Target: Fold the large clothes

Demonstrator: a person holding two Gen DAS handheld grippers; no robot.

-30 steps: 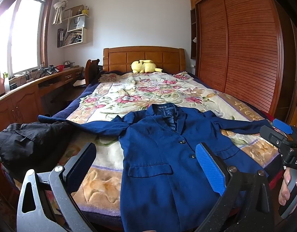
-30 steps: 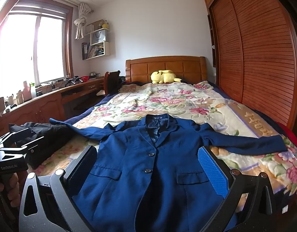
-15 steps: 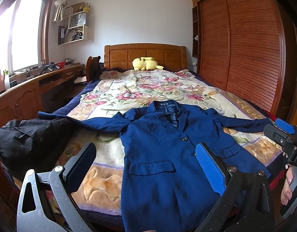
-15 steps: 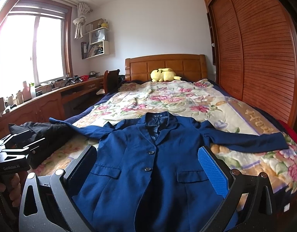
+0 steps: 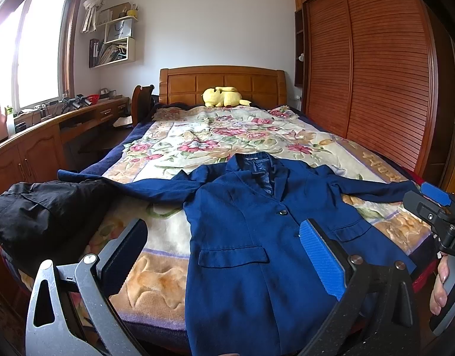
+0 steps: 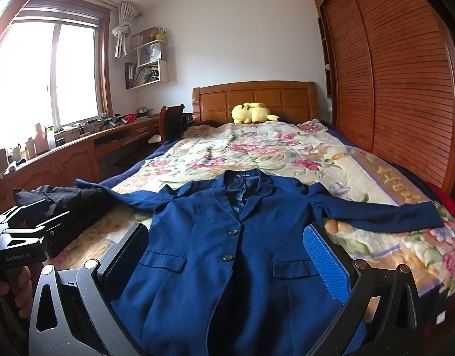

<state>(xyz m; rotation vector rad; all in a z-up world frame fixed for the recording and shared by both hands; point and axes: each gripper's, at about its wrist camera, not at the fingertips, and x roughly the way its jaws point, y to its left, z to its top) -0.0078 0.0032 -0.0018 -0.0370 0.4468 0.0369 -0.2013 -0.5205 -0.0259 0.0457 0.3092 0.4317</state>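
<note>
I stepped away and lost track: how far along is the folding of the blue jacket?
Done: the blue jacket lies spread face up on the bed, buttoned, both sleeves stretched outward. In hand: nothing; the left gripper and right gripper hover open above it. Left: every fold. A black garment also lies unfolded.

A yellow plush toy [image 5: 224, 96] lies at the bed's head end, against the wooden headboard [image 5: 221, 81]. A flowered blanket [image 5: 197, 139] covers the bed. A black garment [image 5: 40, 207] sits bunched at the bed's left edge.
</note>
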